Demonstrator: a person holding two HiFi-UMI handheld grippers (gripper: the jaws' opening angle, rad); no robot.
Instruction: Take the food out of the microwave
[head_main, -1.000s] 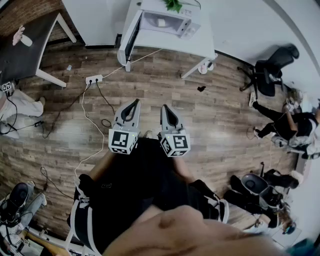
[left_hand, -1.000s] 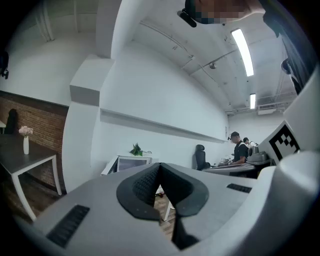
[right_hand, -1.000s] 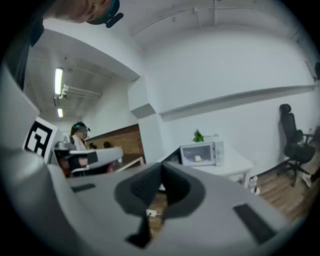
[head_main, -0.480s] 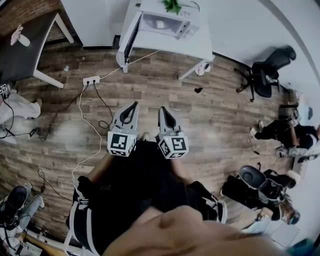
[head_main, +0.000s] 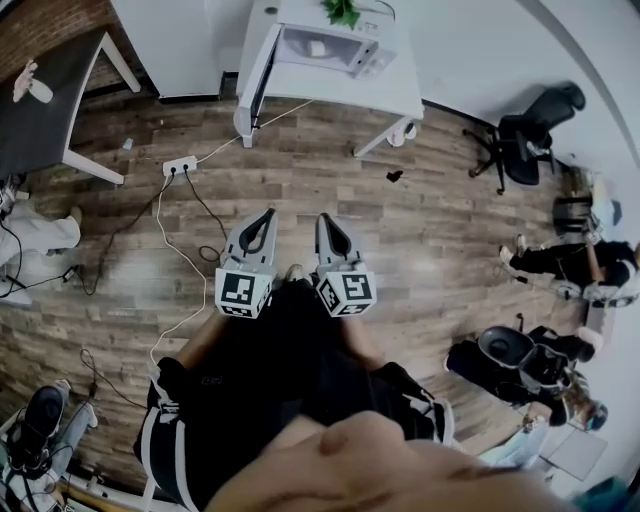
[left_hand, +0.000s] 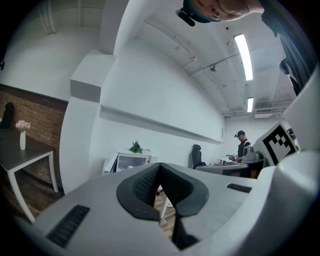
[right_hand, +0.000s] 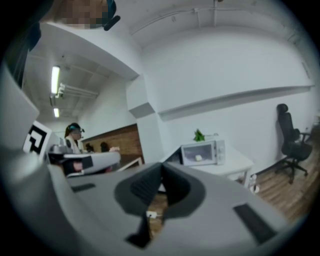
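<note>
Person stands on the wood floor (head_main: 450, 230), well apart from the white table (head_main: 400, 92) at the far wall. Microwave (head_main: 325, 48) sits on that table, plant (head_main: 342, 10) on top of it; a pale piece of food (right_hand: 199, 157) shows through its window. Control panel print too small to read. Left gripper (head_main: 269, 212) and right gripper (head_main: 325, 216) are held side by side, both pointing at the table, both with jaws pressed together on nothing. Marker cube (head_main: 240, 291) on the left gripper bears black-and-white square patterns, not lettering. Power strip (head_main: 180, 165) lies on the floor left of the table.
</note>
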